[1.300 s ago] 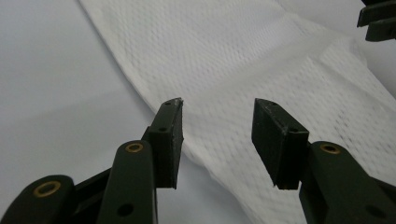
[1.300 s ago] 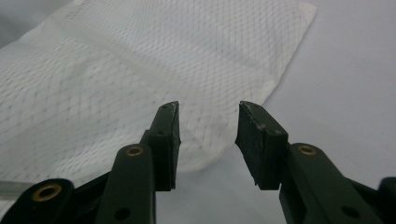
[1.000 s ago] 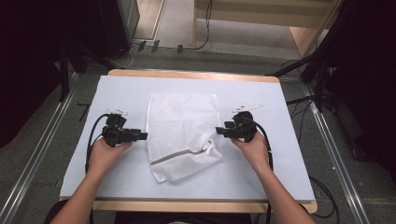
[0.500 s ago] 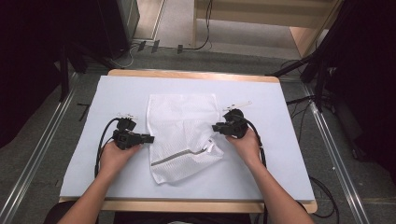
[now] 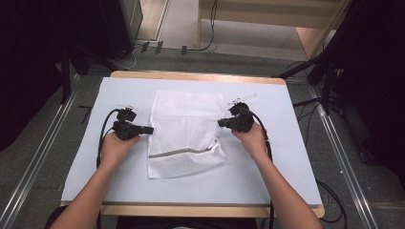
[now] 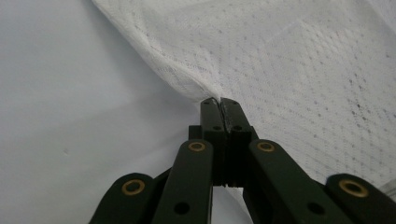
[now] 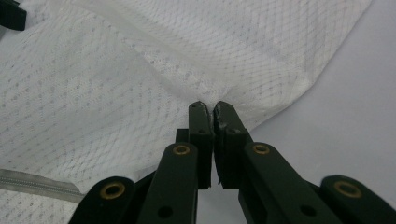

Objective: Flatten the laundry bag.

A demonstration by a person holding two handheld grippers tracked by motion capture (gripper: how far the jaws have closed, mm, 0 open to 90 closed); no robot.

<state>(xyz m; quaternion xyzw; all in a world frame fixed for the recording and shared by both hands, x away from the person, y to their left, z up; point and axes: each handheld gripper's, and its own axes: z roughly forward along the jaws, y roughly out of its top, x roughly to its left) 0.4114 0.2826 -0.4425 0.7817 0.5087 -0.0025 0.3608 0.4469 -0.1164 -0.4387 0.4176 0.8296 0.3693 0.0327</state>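
Observation:
A white mesh bag [image 5: 185,125] with a grey zipper [image 5: 184,151] near its close end lies flat in the middle of the pale table cover [image 5: 286,157]. My left gripper [image 5: 152,129] is at the bag's left edge. In the left gripper view its jaws are pressed together on the bag's hem [image 6: 205,93], with the gripper [image 6: 220,100] low over the cover. My right gripper [image 5: 219,122] is at the bag's right edge. In the right gripper view this gripper [image 7: 209,105] pinches the mesh bag [image 7: 140,70] at its tips, and the zipper [image 7: 32,183] runs at the lower left.
The table's wooden rim [image 5: 200,76] borders the cover. Cables trail from both grippers toward the person. Black stands [image 5: 329,71] and metal floor rails [image 5: 43,157] flank the table. Bare cover lies left, right and in front of the bag.
Both hands moved inward and slightly away from the person, bringing the grippers onto the bag's left and right edges. The bag now lies straighter and flatter.

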